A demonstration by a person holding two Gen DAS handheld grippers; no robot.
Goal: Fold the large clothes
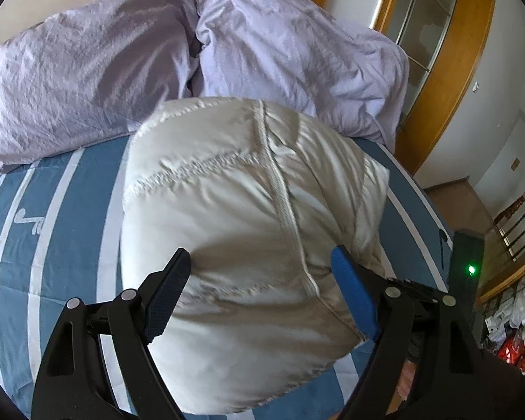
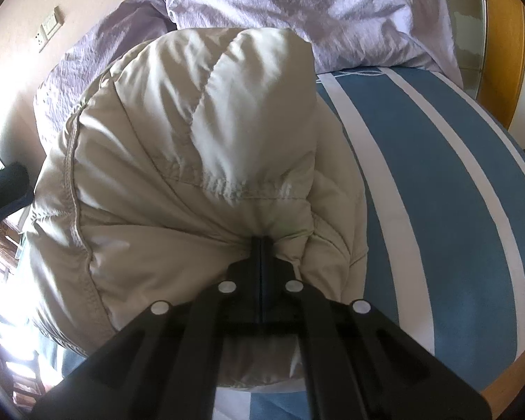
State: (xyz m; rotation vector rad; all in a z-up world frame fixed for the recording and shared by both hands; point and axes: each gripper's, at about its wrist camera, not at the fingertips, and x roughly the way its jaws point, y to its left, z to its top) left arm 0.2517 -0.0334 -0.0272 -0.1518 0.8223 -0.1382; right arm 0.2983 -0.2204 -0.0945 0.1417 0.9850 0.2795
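Observation:
A puffy cream quilted jacket (image 1: 234, 231) lies bunched on the blue and white striped bed cover (image 1: 52, 245). My left gripper (image 1: 259, 262) is open, its two fingers wide apart on either side of the jacket's near end, with nothing pinched between them. In the right wrist view the same jacket (image 2: 178, 161) fills the middle. My right gripper (image 2: 261, 243) is shut on a fold of the jacket's fabric at its near edge, and the cloth puckers around the fingertips. Part of the other gripper (image 2: 7, 180) shows at the left edge.
Two lilac pillows (image 1: 87, 80) (image 1: 290, 49) lie at the head of the bed behind the jacket. A wooden-framed wardrobe door (image 1: 437, 52) stands at the right. Cluttered shelves (image 1: 511, 315) show at the far right. The striped bed cover (image 2: 437, 210) extends right of the jacket.

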